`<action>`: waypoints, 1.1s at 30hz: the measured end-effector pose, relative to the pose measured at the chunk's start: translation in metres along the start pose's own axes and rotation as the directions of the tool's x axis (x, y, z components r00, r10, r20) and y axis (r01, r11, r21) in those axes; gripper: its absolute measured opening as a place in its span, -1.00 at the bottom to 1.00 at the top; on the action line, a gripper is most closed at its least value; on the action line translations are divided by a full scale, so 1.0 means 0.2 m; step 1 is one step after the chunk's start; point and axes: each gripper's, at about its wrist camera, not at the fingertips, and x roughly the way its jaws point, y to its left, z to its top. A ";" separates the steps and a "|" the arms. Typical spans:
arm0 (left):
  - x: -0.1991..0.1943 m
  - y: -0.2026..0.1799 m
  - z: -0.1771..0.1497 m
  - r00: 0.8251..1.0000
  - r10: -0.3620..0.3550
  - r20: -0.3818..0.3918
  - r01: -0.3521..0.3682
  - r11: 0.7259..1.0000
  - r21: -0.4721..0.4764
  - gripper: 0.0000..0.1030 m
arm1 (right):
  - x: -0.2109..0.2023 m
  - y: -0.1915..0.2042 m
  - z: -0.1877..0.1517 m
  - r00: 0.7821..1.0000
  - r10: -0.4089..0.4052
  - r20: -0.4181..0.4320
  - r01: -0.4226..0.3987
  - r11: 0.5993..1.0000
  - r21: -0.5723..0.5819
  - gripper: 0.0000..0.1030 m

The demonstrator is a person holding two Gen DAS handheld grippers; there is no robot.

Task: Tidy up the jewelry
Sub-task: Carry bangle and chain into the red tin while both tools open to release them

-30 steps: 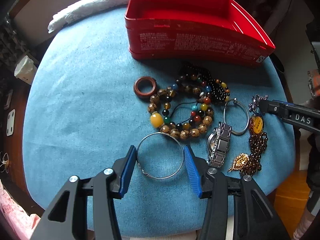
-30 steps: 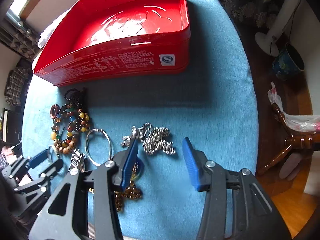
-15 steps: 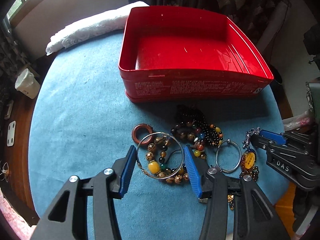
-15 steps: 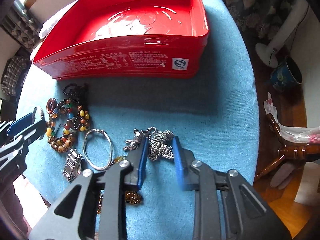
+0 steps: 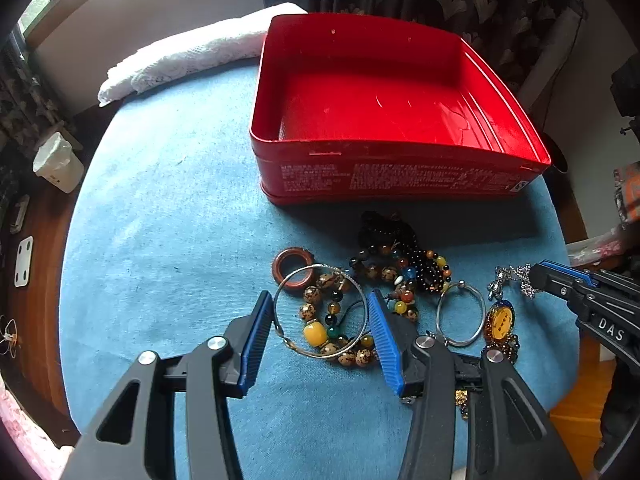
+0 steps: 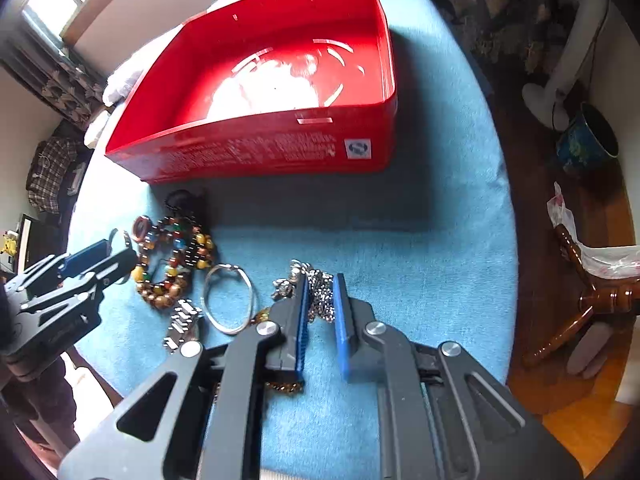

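Gripping silver bangle (image 5: 320,311), left hand-held gripper (image 5: 320,334); right hand-held gripper (image 6: 320,312) clamped on half-hidden chain (image 6: 322,294).

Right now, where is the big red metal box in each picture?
Left wrist view: the big red metal box sits upper centre, behind the beaded bracelets.
Right wrist view: the box sits upper left of centre.
Shared landmark: the round blue cloth-covered table under it.

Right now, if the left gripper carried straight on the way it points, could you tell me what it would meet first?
Probably the beaded bracelets on the blue cloth, directly behind the silver bangle that the left gripper holds; depth is unclear.
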 end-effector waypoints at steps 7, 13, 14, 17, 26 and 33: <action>-0.10 0.00 0.01 0.999 -0.005 0.045 0.005 1.000 -0.007 -0.06 | -0.19 0.04 0.02 0.996 0.044 0.072 -0.043 0.999 -0.016 -0.79; -0.17 -0.01 0.07 0.996 -0.025 0.084 0.026 1.000 -0.006 -0.06 | -0.32 0.06 0.10 0.991 0.053 0.124 -0.048 0.998 -0.043 -0.79; -0.18 -0.01 0.09 0.995 -0.029 0.094 0.029 1.000 -0.006 -0.06 | -0.35 0.06 0.11 0.990 0.058 0.132 -0.052 0.998 -0.046 -0.79; -0.24 -0.03 0.17 0.990 -0.045 0.135 0.044 0.999 0.004 -0.06 | -0.43 0.07 0.19 0.983 0.072 0.168 -0.062 0.996 -0.065 -0.79; -0.20 -0.10 0.52 0.978 -0.067 0.200 0.061 0.997 0.036 -0.06 | -0.43 0.10 0.49 0.967 0.095 0.237 -0.073 0.992 -0.099 -0.79; 0.13 -0.10 0.66 0.994 -0.077 0.075 0.076 0.997 0.023 -0.06 | -0.16 0.09 0.63 0.982 0.092 0.164 -0.079 0.993 -0.086 -0.79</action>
